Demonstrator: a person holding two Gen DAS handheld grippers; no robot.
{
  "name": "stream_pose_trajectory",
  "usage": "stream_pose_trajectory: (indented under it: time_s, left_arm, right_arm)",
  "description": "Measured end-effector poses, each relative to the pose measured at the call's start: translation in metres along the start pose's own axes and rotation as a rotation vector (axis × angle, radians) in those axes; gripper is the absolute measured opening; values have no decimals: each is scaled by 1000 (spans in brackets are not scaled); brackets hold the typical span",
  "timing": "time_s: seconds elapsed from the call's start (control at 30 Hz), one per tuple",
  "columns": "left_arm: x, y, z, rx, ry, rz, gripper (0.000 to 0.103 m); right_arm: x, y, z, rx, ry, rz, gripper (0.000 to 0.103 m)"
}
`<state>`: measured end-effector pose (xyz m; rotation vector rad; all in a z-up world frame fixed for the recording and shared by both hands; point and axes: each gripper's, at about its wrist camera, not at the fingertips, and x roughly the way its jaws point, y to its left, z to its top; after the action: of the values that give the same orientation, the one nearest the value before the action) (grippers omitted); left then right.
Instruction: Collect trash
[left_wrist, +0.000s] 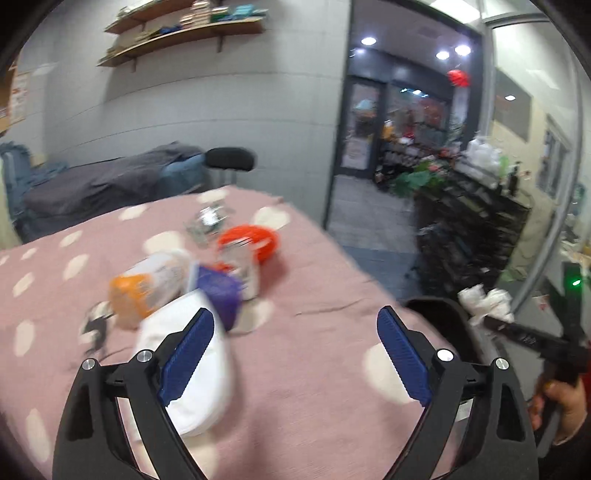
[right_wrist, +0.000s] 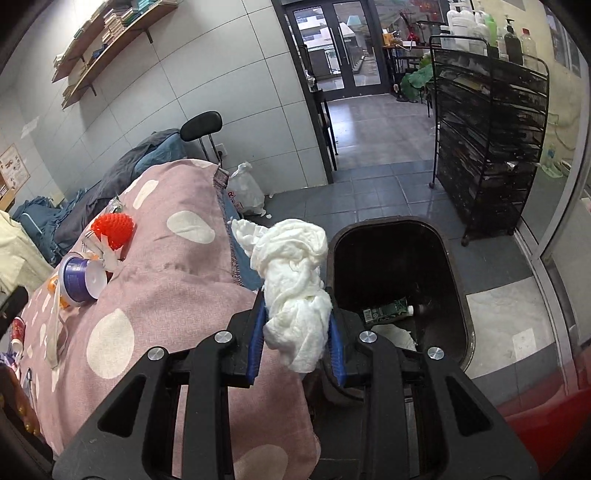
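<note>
Right gripper (right_wrist: 297, 349): jaws clenched on a wad of white tissue (right_wrist: 293, 280), which is held upright between the blue pads (right_wrist: 258, 343) and rises above them. It is carried beside the edge of the desk (right_wrist: 155, 295), with the open black bin (right_wrist: 454, 280) at 3 o'clock of the wad. A green packet (right_wrist: 386, 310) and white paper (right_wrist: 395, 334) are seen lying inside the bin.

Left gripper (left_wrist: 295, 350): jaws released, spread wide, nothing between them. It is held over the pink spotted cover of the desk. A white blurred item (left_wrist: 207, 398) lies just behind the left pad, at 9 o'clock of the gap.

Remaining items on the desk, grouped at 11 o'clock of the left gripper: a purple tub (left_wrist: 218, 291), an orange-capped container (left_wrist: 144, 291), a red spiky ball (left_wrist: 255, 240), a clear wrapper (left_wrist: 208, 221). Exact contact between them cannot be told through the blur.
</note>
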<state>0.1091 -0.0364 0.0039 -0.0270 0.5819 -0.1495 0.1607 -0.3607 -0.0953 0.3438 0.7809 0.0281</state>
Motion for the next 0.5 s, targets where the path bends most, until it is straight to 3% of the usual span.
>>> stream_pose_trajectory:
  time_s: [0.1, 0.17, 0.23, 0.33, 0.37, 0.43, 0.5]
  left_arm:
    - [7, 14, -15, 61, 44, 181, 88]
    - [23, 22, -20, 91, 124, 246, 92]
    - [37, 31, -22, 86, 186, 247, 92]
    - [51, 35, -26, 90, 216, 248, 90]
    - [54, 38, -27, 75, 224, 242, 85]
    - [55, 52, -30, -16, 243, 177, 61]
    - [45, 62, -33, -94, 237, 129, 51]
  right_arm:
    - [3, 5, -2, -7, 11, 19, 30]
    - [5, 11, -2, -18, 15, 27, 30]
    - [6, 16, -2, -25, 17, 36, 30]
    - [5, 22, -2, -34, 14, 42, 30]
    - [4, 23, -2, -35, 12, 43, 30]
    - [3, 24, -2, -36, 12, 42, 30]
    - [2, 22, -3, -30, 15, 37, 30]
